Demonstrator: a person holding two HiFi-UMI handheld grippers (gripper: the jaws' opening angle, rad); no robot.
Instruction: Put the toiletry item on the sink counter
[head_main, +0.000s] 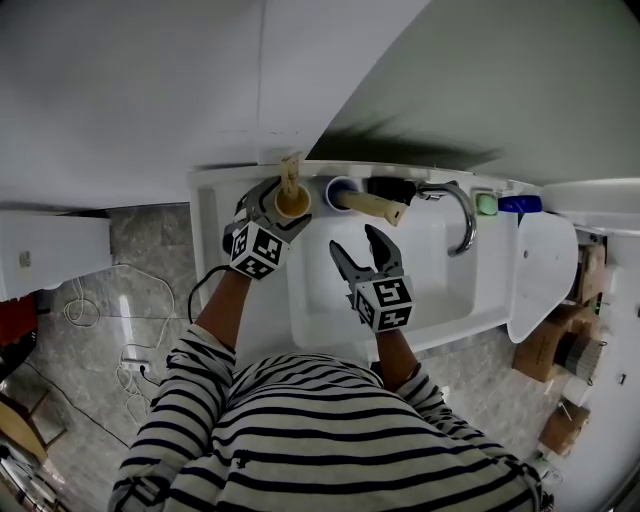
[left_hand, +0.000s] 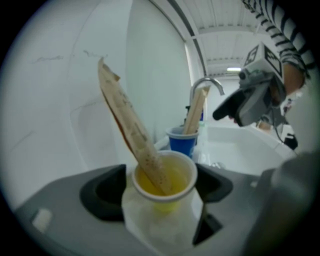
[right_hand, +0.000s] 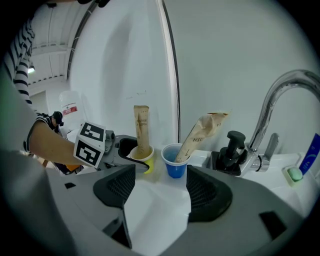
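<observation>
A yellow cup (head_main: 291, 200) (left_hand: 165, 182) holding a tall paper-wrapped toiletry stick (head_main: 290, 168) (left_hand: 131, 130) stands on the white sink counter (head_main: 213, 205) at the back left corner. My left gripper (head_main: 284, 193) (left_hand: 157, 189) is open, with its jaws on either side of the cup and a thin gap showing at the left pad. A blue cup (head_main: 338, 190) (right_hand: 175, 161) with another wrapped stick stands just right of it. My right gripper (head_main: 353, 240) (right_hand: 160, 192) hangs open and empty over the basin (head_main: 430, 290), facing both cups.
A chrome faucet (head_main: 462, 215) (right_hand: 280, 100) arches over the basin. A black pump fitting (head_main: 390, 187) (right_hand: 231, 150) sits beside it. A green soap (head_main: 486, 204) and a blue item (head_main: 520, 204) lie at the counter's right end. The wall stands close behind the cups.
</observation>
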